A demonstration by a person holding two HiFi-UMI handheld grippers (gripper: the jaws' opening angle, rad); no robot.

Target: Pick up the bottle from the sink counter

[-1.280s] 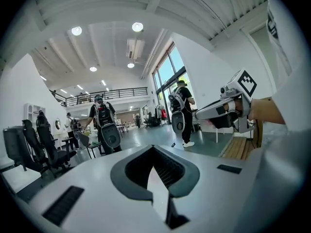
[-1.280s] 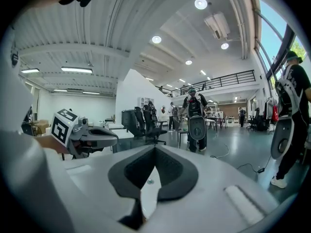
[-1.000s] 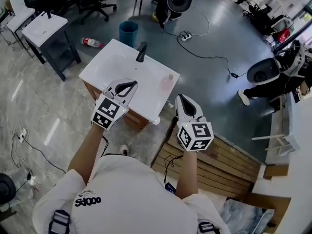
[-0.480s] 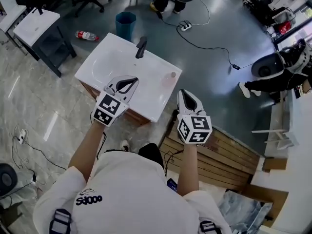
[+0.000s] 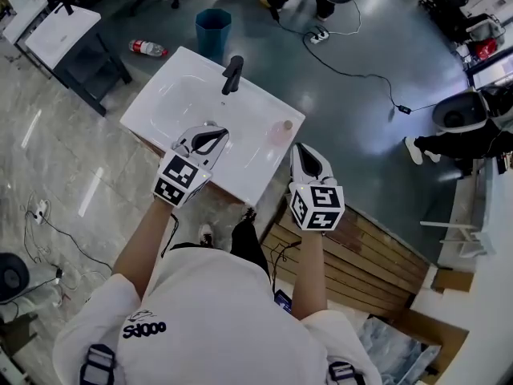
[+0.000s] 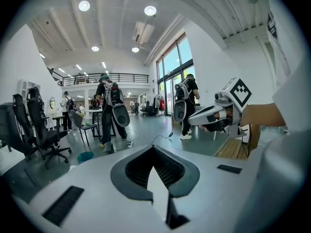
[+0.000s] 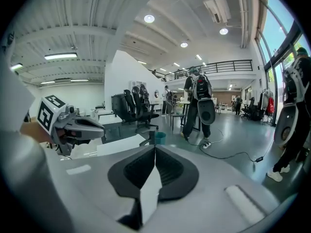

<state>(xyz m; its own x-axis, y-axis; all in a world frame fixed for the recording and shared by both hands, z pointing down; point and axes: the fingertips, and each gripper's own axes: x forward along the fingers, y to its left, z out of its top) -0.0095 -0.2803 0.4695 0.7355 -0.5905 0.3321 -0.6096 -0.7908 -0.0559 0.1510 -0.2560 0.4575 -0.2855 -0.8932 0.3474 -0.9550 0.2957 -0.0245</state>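
Jaws on both grippers are clenched with nothing between them: the left gripper (image 5: 213,136) hangs over the sink counter (image 5: 255,109), and the right gripper (image 5: 304,152) hangs just past its near corner. The bottle (image 5: 278,132) stands on the counter just ahead of the right jaws, to their left.

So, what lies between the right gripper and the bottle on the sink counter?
Nothing, as the head view shows: only the bare white edge of the counter separates the right gripper from the bottle.
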